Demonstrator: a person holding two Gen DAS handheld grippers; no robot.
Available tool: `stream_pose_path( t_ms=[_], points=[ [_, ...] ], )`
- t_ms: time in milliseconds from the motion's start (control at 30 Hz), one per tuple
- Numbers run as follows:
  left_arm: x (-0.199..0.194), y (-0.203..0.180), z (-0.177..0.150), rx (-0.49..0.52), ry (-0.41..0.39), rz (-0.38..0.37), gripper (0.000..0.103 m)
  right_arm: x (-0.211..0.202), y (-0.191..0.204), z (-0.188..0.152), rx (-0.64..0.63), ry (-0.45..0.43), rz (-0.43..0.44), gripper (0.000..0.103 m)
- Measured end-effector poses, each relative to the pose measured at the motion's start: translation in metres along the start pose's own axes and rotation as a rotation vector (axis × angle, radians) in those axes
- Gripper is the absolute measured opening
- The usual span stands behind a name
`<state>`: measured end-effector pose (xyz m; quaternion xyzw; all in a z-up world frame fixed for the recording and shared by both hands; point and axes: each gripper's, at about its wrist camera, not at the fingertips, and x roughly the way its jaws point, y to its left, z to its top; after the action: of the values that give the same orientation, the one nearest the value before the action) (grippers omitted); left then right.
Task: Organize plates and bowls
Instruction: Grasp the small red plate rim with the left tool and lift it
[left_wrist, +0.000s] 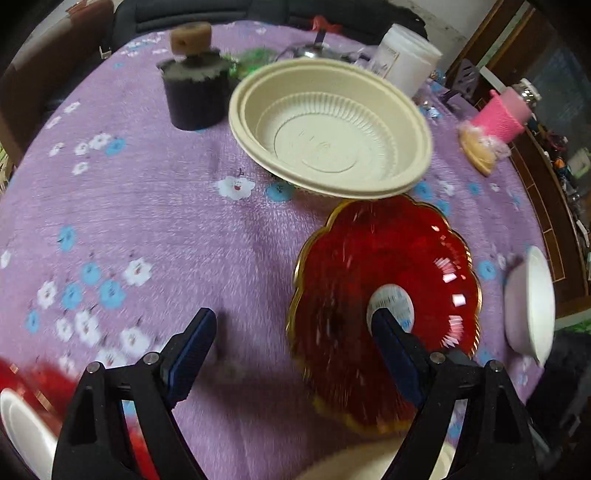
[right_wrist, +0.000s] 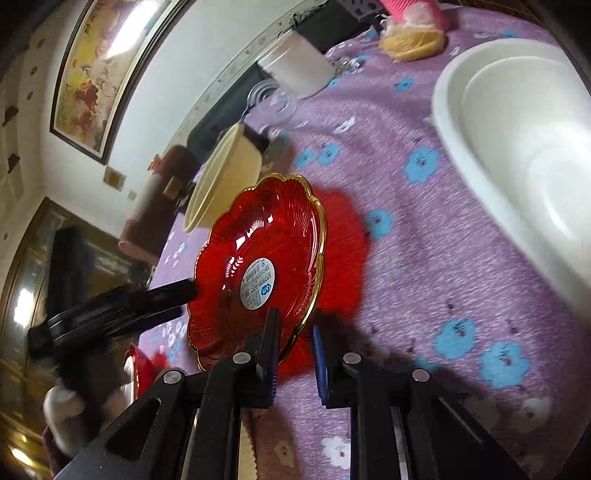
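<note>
R gripper (right_wrist: 295, 332): jaws closed on the near rim of the red plate (right_wrist: 266, 254), which is tilted up off the purple floral cloth (right_wrist: 424, 258). A white round sticker (right_wrist: 258, 283) sits at the plate's centre. L gripper (left_wrist: 293, 328): jaws wide apart, nothing between the pads; its right finger (left_wrist: 391, 343) overlaps the plate in the L view, the left finger sits over bare cloth. Contact w/ plate can't be told (blur). Seen from the R cam, the L gripper comes in at the plate's far side.

Cream bowl (left_wrist: 332, 129) just beyond the plate, tipped, toward the cloth's far edge. White bowl (right_wrist: 517, 155) beside the plate, near the cloth's right edge in the L view. Dark pot w/ cork lid (left_wrist: 195, 92) and white tub (left_wrist: 406, 59) along the far edge. Pink holder (left_wrist: 502, 114) at the far right corner.
</note>
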<state>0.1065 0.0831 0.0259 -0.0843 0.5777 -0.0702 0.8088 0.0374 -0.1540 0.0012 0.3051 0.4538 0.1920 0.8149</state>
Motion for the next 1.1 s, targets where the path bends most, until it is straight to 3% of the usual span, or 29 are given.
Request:
stream_pose_path(
  t_ms=[100,133,167,267,500,833,933,1100],
  points=[
    [0.006,-0.005,0.003,0.024,-0.008,-0.005,0.082,0.004,0.004,0.000,-0.013,0.010,0.008,0.018],
    [0.006,-0.008,0.003,0.041,0.000,-0.023,0.072,0.006,0.005,0.000,-0.014,0.013,0.012,0.018],
    [0.005,-0.014,0.001,0.070,0.005,-0.041,0.053,0.007,0.006,0.001,-0.017,0.014,0.013,0.018],
    [-0.001,-0.026,-0.002,0.121,-0.012,-0.022,0.049,0.007,0.012,-0.002,-0.041,-0.006,-0.023,0.018],
    [-0.045,-0.038,-0.010,0.172,-0.154,-0.021,0.048,-0.015,0.030,-0.006,-0.111,-0.113,-0.045,0.018],
    [-0.099,-0.034,-0.011,0.156,-0.285,-0.012,0.049,-0.042,0.063,-0.010,-0.181,-0.229,0.015,0.018],
    [-0.125,-0.025,-0.022,0.152,-0.321,-0.026,0.049,-0.051,0.080,-0.016,-0.225,-0.242,0.012,0.018],
    [-0.162,0.006,-0.051,0.123,-0.384,0.015,0.049,-0.050,0.114,-0.034,-0.285,-0.190,0.037,0.018]
  ],
)
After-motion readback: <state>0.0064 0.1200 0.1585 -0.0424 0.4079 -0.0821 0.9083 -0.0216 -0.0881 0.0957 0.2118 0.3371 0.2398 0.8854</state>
